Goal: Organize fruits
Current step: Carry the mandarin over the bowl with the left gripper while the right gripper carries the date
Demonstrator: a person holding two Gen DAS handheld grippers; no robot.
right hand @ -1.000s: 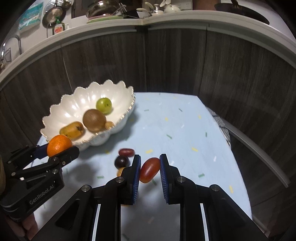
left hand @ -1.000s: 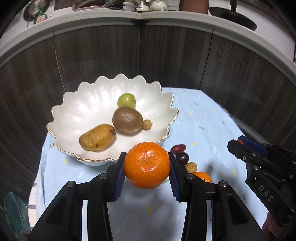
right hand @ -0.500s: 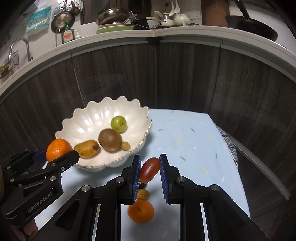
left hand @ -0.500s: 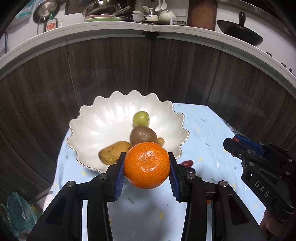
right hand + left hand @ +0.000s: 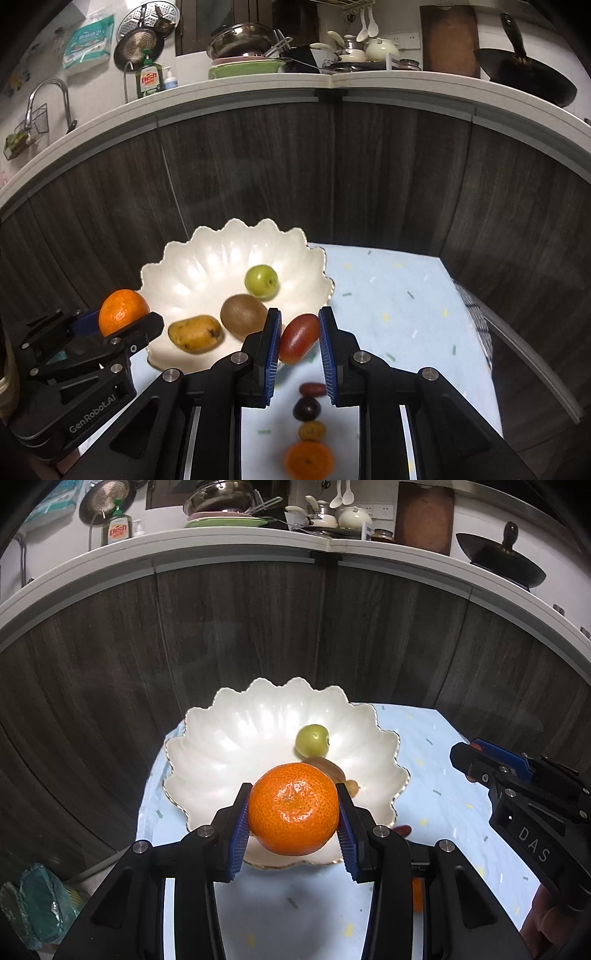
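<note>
An orange (image 5: 293,808) is pinched across its middle by the left gripper (image 5: 293,827) above the near rim of the white bowl (image 5: 229,746). A small red fruit (image 5: 298,338), likely soft and slippery, is clamped lightly by the right gripper (image 5: 297,350) just right of the bowl. More fruit (image 5: 308,458) is left on the near cloth.

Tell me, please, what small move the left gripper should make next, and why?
Probably ease the left gripper forward over the scalloped white bowl before opening: its round orange mandarin sits at the near rim, clamped between both pads, and the bowl's left side looks free, away from the green fruit.
</note>
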